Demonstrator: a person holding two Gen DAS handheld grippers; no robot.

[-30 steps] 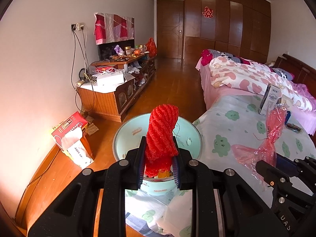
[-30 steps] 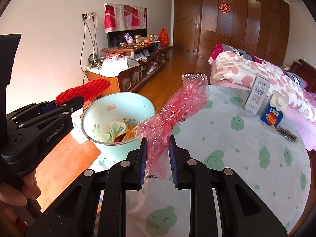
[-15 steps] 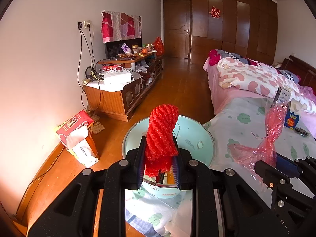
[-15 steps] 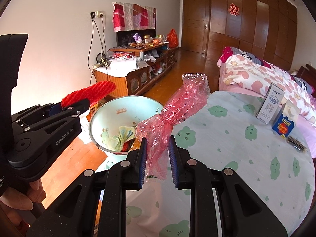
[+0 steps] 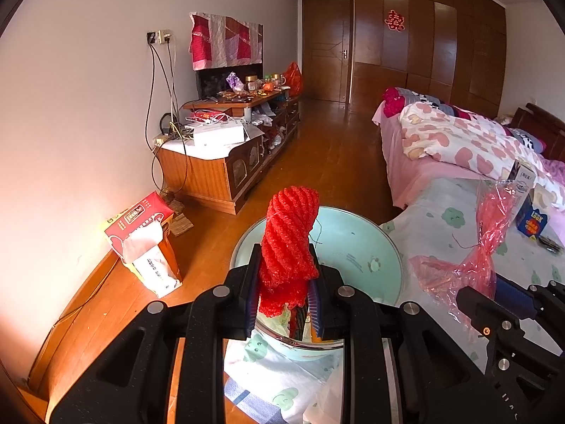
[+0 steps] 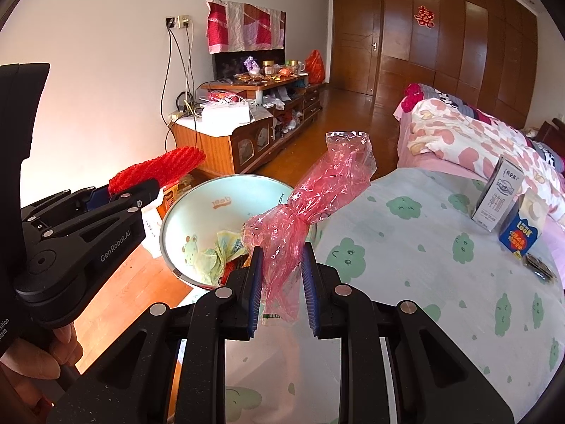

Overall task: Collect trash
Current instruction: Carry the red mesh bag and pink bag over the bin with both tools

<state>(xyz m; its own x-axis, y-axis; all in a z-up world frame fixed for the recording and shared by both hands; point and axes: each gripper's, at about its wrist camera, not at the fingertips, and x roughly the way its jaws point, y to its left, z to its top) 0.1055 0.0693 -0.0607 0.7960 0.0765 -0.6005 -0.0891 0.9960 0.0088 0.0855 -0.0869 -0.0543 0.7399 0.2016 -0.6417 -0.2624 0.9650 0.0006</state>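
Bedroom setting: wooden floor, white wall, a low wooden cabinet (image 5: 215, 173) cluttered with boxes and cables at 11 o'clock, dark wood wardrobe doors at 12 o'clock, a bed (image 6: 469, 134) with a heart-patterned quilt at 2 o'clock

Work surface: a table (image 6: 441, 282) covered by a white cloth printed with green cloud faces, seen at 3 o'clock in the right wrist view

Item 1: pale green enamel basin (image 6: 197, 212), placed at the table's edge, at 10 o'clock from the right gripper; crumpled wrappers are seen lying inside it

Item 2: red mesh netting (image 5: 289, 243), twisted into a roll, is pinched between the closed-in jaws of the left gripper (image 5: 284, 295); it is held upright above the basin's near rim in the left wrist view

Item 3: pink plastic wrapper (image 6: 307, 212), knotted at its middle, is clamped between the narrowed jaws of the right gripper (image 6: 282, 286); its loose end stands up toward 1 o'clock, just beside the basin

Item 4: a white carton (image 6: 496, 194) and a blue box (image 6: 521, 235) are seen standing together on the cloth at 3 o'clock, well apart from the basin

Item 5: a red and white tissue box (image 5: 144, 236) is seen on the floor by the wall at 9 o'clock

Fingers of a hand (image 6: 42, 357) are seen gripping the left tool's handle
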